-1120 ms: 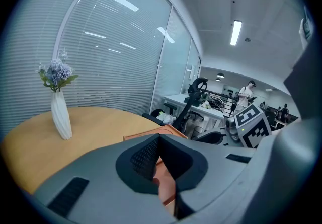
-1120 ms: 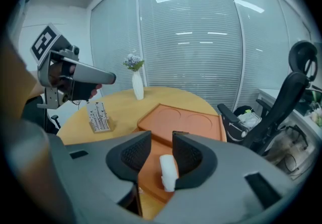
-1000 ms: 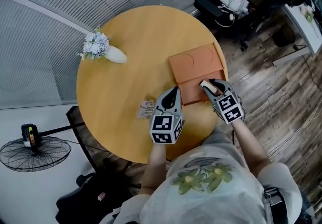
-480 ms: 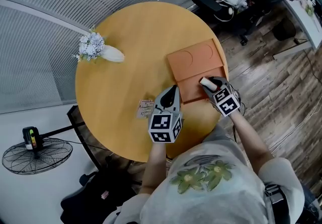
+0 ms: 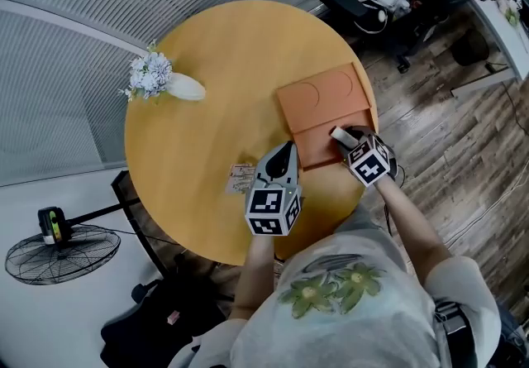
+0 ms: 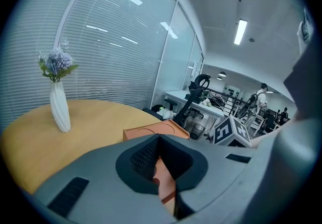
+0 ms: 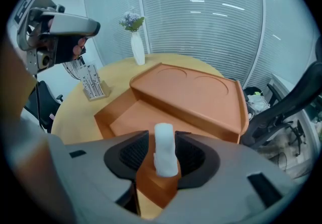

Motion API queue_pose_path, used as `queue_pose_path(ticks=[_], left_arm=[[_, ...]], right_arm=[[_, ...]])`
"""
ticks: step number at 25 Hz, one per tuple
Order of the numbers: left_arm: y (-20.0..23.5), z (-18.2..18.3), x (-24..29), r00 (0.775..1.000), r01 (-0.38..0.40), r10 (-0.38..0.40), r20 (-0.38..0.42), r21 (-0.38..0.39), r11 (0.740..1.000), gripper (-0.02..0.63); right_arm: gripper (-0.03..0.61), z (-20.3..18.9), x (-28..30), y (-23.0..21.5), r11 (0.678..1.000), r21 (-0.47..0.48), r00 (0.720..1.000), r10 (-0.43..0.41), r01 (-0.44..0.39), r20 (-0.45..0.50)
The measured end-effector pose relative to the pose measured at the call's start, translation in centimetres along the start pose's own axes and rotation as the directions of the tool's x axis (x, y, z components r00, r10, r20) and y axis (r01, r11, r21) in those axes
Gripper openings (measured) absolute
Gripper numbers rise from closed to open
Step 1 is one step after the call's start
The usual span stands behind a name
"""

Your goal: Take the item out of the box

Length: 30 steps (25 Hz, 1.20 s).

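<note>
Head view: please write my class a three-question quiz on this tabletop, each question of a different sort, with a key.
1. True or false: the white vase of pale blue flowers stands inside the open orange box.
2. Multiple choice: what stands between the right tool's jaws? A) a small white roll B) a metal spoon C) nothing
3. Short answer: which tool is nearer the small striped card on the round yellow wooden table?
Key: 1 false, it stands on the table, well apart from the box. 2 A; the jaws have just been opening and stand wide around the roll. 3 the left tool.
</note>
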<state>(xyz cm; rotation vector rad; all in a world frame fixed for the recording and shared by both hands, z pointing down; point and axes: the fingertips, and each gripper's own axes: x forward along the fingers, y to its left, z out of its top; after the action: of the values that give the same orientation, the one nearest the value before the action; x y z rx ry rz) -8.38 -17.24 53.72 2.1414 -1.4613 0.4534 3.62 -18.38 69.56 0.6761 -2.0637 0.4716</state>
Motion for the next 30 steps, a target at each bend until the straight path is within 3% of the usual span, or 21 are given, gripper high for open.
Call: queue_pose_path(ticks=[17,30], left_arm=[[0.3,-0.6,0.1,1.000,-0.006,0.005,-0.012,-0.017,1.000,0.000],[0.6,-0.9,-0.2,1.000,-0.013,0.013,-0.015,-0.024,1.000,0.000]], right_arm=[[0.170,-1.6,2.2,-0.5,0.997,-0.078,0.990,-0.036,0.025,-0.139],[0.160,-2.3,2.9,-0.1,0.996,-0.087,0.984,-0.045,0.030,-0.172]])
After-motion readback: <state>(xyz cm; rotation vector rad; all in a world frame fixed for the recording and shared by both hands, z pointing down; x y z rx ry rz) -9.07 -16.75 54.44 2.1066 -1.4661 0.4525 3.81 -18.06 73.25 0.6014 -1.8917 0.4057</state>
